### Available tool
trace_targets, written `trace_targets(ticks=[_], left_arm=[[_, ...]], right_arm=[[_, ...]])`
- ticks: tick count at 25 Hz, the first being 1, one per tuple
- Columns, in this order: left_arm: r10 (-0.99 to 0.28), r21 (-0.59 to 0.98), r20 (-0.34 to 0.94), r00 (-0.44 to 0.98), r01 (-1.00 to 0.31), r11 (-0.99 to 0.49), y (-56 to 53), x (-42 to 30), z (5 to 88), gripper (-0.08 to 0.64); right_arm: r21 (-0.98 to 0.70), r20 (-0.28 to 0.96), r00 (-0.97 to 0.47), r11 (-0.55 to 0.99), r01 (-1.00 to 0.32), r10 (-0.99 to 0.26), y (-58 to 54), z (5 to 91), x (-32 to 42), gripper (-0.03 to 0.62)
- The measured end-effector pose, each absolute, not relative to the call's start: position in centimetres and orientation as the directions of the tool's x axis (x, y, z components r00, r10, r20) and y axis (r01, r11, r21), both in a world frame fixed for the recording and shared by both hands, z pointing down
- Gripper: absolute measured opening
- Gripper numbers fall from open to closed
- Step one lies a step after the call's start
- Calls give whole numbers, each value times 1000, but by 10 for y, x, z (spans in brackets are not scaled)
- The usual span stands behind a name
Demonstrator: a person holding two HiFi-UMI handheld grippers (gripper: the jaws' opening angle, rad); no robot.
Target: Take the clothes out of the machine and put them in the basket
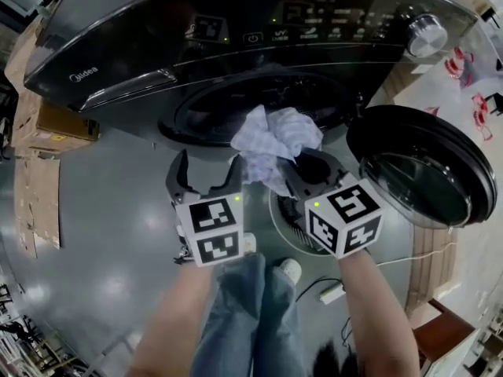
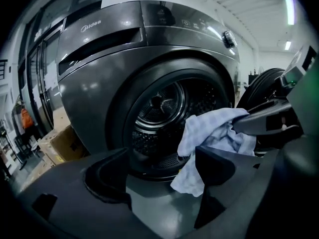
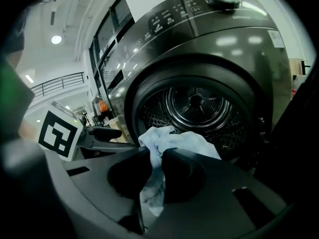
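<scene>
A pale blue checked cloth (image 1: 275, 144) hangs bunched just outside the drum opening (image 1: 259, 104) of the dark front-loading machine (image 1: 236, 53). My right gripper (image 1: 302, 167) is shut on the cloth; in the right gripper view the fabric (image 3: 172, 143) is pinched between the jaws and trails below them. My left gripper (image 1: 208, 163) stands open just left of the cloth, nothing between its fingers. In the left gripper view the cloth (image 2: 212, 133) hangs past the right jaw. A round mesh basket (image 1: 287, 218) on the floor is mostly hidden under the right gripper.
The machine's round door (image 1: 416, 167) stands swung open at the right. Cardboard boxes (image 1: 55, 124) sit left of the machine. A person's legs (image 1: 244, 312) stand below the grippers, and a cable with a plug strip (image 1: 330, 293) lies on the floor.
</scene>
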State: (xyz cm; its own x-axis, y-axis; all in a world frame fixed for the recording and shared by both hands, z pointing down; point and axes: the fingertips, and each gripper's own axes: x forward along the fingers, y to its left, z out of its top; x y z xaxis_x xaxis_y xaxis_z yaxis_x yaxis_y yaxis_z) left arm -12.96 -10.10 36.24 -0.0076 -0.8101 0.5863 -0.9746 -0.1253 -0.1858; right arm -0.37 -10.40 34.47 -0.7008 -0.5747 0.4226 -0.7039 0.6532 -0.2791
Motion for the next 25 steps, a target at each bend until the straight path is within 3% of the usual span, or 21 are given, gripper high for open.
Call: trace_targets(ticks=[14, 20, 25], left_arm=[[-783, -158, 607, 136, -945, -286, -66, -74, 345, 377], [-757, -164, 632, 166, -926, -341, -55, -55, 355, 376], [-736, -164, 644, 210, -901, -401, -53, -34, 361, 376]], right_arm=[[-403, 426, -625, 481, -779, -654, -32, 319, 49, 48], [-433, 493, -554, 363, -825, -671, -5, 337, 90, 48], [-332, 626, -433, 281, -900, -649, 13, 364, 122, 49]])
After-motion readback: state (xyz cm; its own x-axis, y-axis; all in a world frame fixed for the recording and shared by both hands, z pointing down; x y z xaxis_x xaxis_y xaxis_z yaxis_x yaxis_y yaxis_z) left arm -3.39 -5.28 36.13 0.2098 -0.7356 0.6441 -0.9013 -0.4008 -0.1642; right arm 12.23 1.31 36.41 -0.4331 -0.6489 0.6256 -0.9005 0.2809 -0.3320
